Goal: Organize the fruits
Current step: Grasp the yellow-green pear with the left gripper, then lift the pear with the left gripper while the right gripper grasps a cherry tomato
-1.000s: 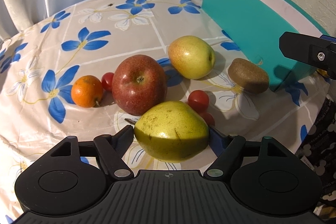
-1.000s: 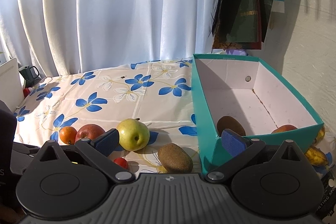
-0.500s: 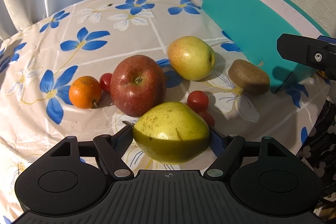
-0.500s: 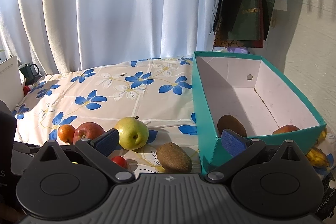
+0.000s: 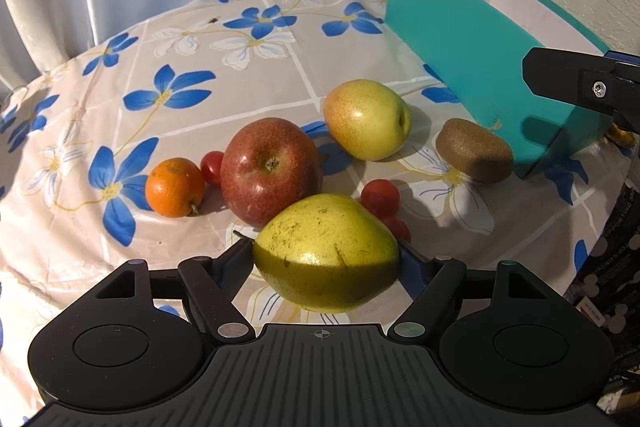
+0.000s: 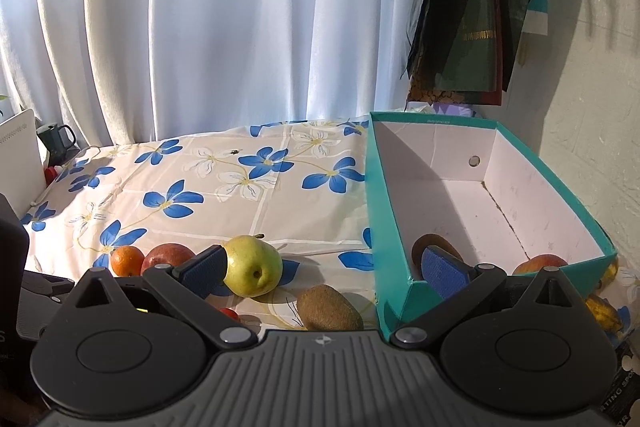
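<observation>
Left gripper [image 5: 326, 259] clamps speckled, matte yellow-green pear [image 5: 326, 251] above glossy floral tablecloth [image 5: 240, 75], near smooth red apple [image 5: 270, 171]. Right gripper [image 6: 324, 267] spread, empty, before teal cardboard box [image 6: 390, 227].

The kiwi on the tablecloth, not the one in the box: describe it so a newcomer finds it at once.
Start at the teal box on the flowered tablecloth. Just outside its near corner lies the kiwi, to the right of the yellow-green apple. It is the only brown, fuzzy, matte fruit among glossy ones.
</observation>
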A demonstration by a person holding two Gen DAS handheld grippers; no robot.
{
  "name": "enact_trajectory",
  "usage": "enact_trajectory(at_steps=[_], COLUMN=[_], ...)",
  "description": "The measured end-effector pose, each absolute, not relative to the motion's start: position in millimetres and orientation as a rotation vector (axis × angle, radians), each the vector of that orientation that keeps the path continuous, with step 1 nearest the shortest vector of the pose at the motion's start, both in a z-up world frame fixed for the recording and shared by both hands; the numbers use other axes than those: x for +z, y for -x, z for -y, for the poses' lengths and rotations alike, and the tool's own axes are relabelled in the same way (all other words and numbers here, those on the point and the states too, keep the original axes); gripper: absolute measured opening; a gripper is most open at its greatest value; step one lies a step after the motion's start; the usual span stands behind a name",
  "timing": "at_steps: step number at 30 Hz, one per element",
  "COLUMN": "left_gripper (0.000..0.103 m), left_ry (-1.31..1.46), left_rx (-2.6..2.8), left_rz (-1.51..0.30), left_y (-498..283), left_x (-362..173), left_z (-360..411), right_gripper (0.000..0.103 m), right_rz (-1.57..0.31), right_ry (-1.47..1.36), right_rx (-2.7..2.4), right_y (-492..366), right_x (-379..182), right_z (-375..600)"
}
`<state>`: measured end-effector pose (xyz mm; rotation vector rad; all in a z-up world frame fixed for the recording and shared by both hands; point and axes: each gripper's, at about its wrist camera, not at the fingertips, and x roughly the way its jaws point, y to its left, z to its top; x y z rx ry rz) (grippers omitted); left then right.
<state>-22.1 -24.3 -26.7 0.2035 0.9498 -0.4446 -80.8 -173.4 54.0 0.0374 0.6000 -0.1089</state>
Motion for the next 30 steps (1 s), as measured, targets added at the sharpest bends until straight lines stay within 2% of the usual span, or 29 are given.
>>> enact_trajectory(at_steps=[14,20,27,30], left_gripper=[0.080,0.080,0.080,0.080], left_ry=[-0.145,-0.134,-0.117,-0.111], left_rx=[-0.384,-0.355,-0.326,-0.313], left_rz=[-0.937,-0.928,-0.932,-0.932], left_y=[27.7,30.0,31.2,31.7], left_x=[-4.1,2.3,4.2,5.4], left_z=[-10.4,-21.1,-29.9,-33.9], right_gripper=[0.102,0.095,0.077,0.075], right_rz=[-0.568,-0.589,-0.695,-0.722], right_ry=[0.008,0.030,0.034,0.031], right_rx=[-0.063,-0.009,0.055,0.060], right_y=[76.6,68.1,52.4,48.1], right_x=[58.2,50.3,20.7,10.6], right_z=[161.8,151.4,140.5,137.9])
